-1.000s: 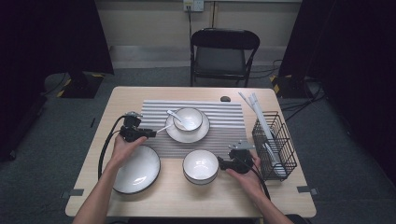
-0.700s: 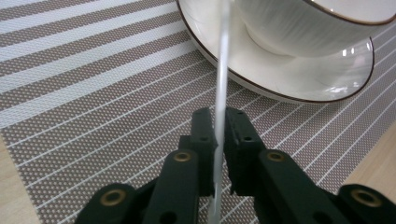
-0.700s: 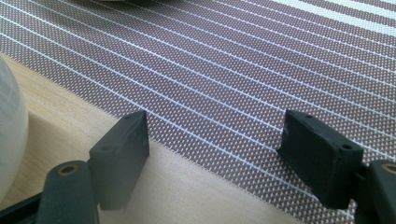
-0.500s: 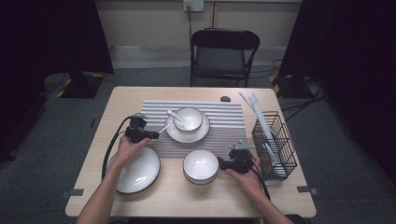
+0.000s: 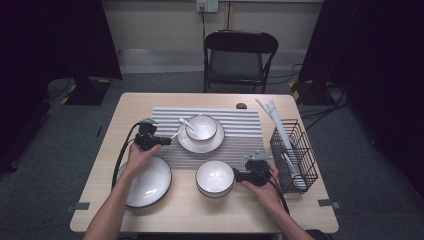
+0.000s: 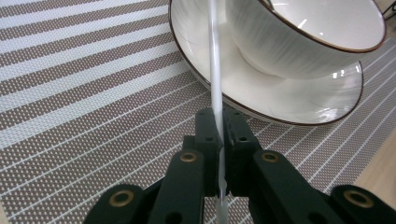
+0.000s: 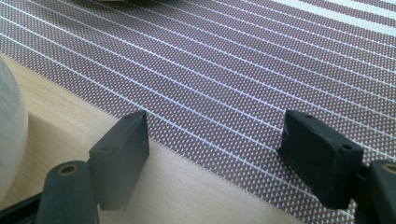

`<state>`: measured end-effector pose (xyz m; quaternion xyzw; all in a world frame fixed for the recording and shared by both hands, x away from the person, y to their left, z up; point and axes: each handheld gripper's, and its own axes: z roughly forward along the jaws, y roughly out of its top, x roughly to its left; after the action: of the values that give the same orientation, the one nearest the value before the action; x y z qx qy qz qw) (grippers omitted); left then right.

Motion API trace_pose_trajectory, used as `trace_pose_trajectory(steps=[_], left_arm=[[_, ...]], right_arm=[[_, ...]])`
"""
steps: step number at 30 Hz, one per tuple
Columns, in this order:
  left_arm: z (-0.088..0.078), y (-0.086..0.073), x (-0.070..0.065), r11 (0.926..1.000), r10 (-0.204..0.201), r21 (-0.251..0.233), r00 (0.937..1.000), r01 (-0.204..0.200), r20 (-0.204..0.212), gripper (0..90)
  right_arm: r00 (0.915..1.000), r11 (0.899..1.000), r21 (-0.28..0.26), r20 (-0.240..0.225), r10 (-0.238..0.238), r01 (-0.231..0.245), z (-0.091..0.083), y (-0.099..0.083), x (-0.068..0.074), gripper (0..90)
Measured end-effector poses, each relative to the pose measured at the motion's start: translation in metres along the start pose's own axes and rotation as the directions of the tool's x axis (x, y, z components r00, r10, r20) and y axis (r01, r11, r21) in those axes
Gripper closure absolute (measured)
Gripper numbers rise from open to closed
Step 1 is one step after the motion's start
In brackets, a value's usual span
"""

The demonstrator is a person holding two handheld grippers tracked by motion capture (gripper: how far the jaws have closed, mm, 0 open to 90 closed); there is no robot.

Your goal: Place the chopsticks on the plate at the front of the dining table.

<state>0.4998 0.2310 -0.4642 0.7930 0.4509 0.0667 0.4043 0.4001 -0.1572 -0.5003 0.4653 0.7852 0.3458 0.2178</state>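
2 tools are in our hands. Our left tool (image 6: pixel 219 140) has just squeezed its jaws onto the thin white handle of the spoon (image 6: pixel 215 70), so it holds the spoon now. The handle runs straight ahead from the jaws, up over the plate (image 6: pixel 261 93), to the bowl (image 6: pixel 299 37) that sits on that plate. Our right tool (image 7: pixel 212 154) is wide and holds nothing, low over the striped mat (image 7: pixel 243 60) edge on the tabletop (image 7: pixel 177 186), well apart from the spoon. We think the left hand lifts next, along that handle line.

Bare striped mat (image 5: pixel 235 150) between bowl (image 5: pixel 215 178) and saucer (image 5: pixel 201 142).
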Motion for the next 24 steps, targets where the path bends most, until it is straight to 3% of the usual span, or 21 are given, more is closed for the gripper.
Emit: trace_pose_trajectory(steps=[5,12,16,20,24], left_arm=[[0.007,0.001,-0.002,1.0000,-0.008,0.000,1.0000,0.008,-0.004,86.1],[0.014,0.010,-0.009,0.9990,0.019,0.041,0.9998,-0.018,-0.010,85.8],[0.018,0.007,-0.007,0.9987,0.001,0.052,1.0000,-0.001,-0.005,85.0],[0.016,0.007,-0.007,0.9992,-0.010,0.038,0.9999,0.010,0.003,79.1],[0.006,0.009,-0.008,0.9998,-0.008,0.016,1.0000,0.008,-0.002,67.0]], right_arm=[[1.0000,1.000,0.000,0.000,0.000,0.000,0.000,0.000,0.000,23.2],[1.0000,1.000,0.000,0.000,0.000,0.000,0.000,0.000,0.000,23.2],[1.0000,1.000,0.000,0.000,0.001,-0.001,0.000,0.000,0.000,23.2],[1.0000,1.000,0.000,0.000,0.001,-0.001,0.000,0.000,0.000,23.2],[1.0000,1.000,0.000,0.001,0.001,-0.001,0.000,0.000,0.000,23.2]])
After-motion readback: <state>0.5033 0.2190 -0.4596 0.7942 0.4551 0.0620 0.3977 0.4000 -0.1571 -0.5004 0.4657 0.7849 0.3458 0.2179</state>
